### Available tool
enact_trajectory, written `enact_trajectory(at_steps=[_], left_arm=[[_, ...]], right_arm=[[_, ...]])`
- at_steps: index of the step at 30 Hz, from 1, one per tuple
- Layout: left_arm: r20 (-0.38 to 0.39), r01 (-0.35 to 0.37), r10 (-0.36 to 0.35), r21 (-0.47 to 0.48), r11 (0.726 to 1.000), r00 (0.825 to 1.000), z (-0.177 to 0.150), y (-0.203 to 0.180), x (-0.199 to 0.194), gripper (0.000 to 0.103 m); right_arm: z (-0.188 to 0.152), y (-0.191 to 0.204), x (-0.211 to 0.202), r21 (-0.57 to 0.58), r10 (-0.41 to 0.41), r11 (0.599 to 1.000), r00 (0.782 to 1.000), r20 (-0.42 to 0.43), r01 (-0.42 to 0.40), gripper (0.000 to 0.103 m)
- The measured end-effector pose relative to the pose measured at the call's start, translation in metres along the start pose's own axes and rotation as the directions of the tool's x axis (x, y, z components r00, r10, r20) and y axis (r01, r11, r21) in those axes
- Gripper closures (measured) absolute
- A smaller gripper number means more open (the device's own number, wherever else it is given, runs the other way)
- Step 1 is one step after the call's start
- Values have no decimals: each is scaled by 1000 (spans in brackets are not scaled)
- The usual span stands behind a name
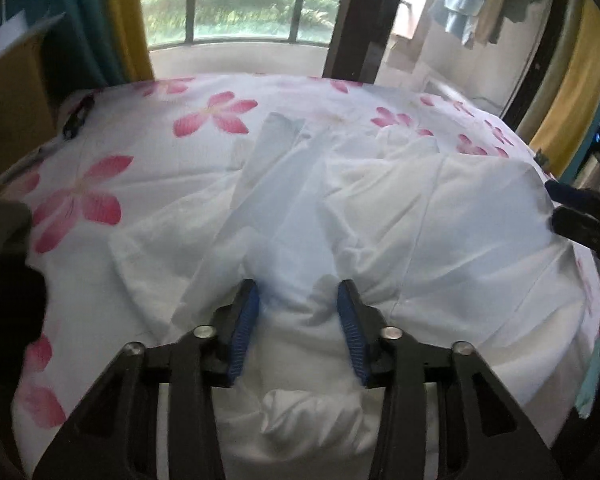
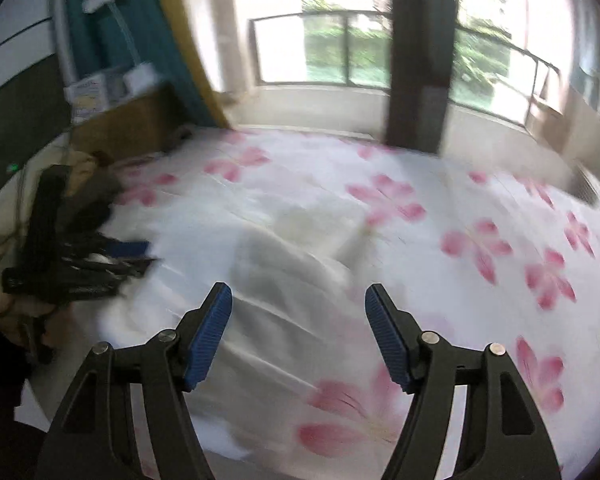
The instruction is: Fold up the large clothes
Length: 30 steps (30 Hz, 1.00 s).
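Between your left gripper's (image 1: 298, 292) ribbed blue pads (image 1: 246, 320) lies a thin, matt white cloth garment (image 1: 440, 216), softly creased. Beneath it, the smooth cotton-like bedsheet (image 1: 100, 184) has pink flowers. The gripper arms look like matt black plastic with shiny metal pins (image 1: 392, 333).

Between the blue ribbed pads (image 1: 246, 320) of the black left gripper (image 1: 298, 292) bunches a white garment (image 1: 420, 232), faintly bluish. Beyond the fingers, the bedsheet (image 1: 148, 148) is white with pink flowers. Farther off hang teal and mustard-yellow curtains (image 1: 100, 20); blur softens the right gripper (image 2: 299, 296) view, seemingly the same colours.
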<state>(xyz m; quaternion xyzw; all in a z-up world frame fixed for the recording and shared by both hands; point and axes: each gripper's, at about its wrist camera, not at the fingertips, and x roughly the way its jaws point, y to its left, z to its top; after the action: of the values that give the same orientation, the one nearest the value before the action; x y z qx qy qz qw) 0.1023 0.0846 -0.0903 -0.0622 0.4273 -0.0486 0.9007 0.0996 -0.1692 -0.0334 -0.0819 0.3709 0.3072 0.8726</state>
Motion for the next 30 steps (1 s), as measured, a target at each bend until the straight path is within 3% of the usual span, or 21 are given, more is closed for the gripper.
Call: enact_trajectory(at_steps=[1,4,11,15,23,28,30], left_arm=[[-3,25,-25,11,1000,1000,0,-1,0,97],[46,14,-14,-8,1000,999,2,0,-16,99],[165,-33,51,-108,994,985,4,13,-71,100],[127,-90,108,-140,986,986,-8,26,-74,100],[19,-134,141,-199,971,990,-35,54,-59,100],[29,-147,155,-177,973,988,-38,51,-66,100],[39,-165,174,-175,971,984,-39,51,-72,100]], right_arm=[[-2,-5,3,24,17,1000,1000,0,-17,33],[-5,-17,6,78,63,995,998,13,-64,29],[8,-12,27,44,107,993,994,13,-107,28],[10,2,44,28,150,988,989,2,-150,27],[7,27,69,-25,178,984,983,-31,-179,20],[12,23,56,-2,194,981,981,-24,-194,20],[15,18,39,3,181,984,983,20,-181,20]])
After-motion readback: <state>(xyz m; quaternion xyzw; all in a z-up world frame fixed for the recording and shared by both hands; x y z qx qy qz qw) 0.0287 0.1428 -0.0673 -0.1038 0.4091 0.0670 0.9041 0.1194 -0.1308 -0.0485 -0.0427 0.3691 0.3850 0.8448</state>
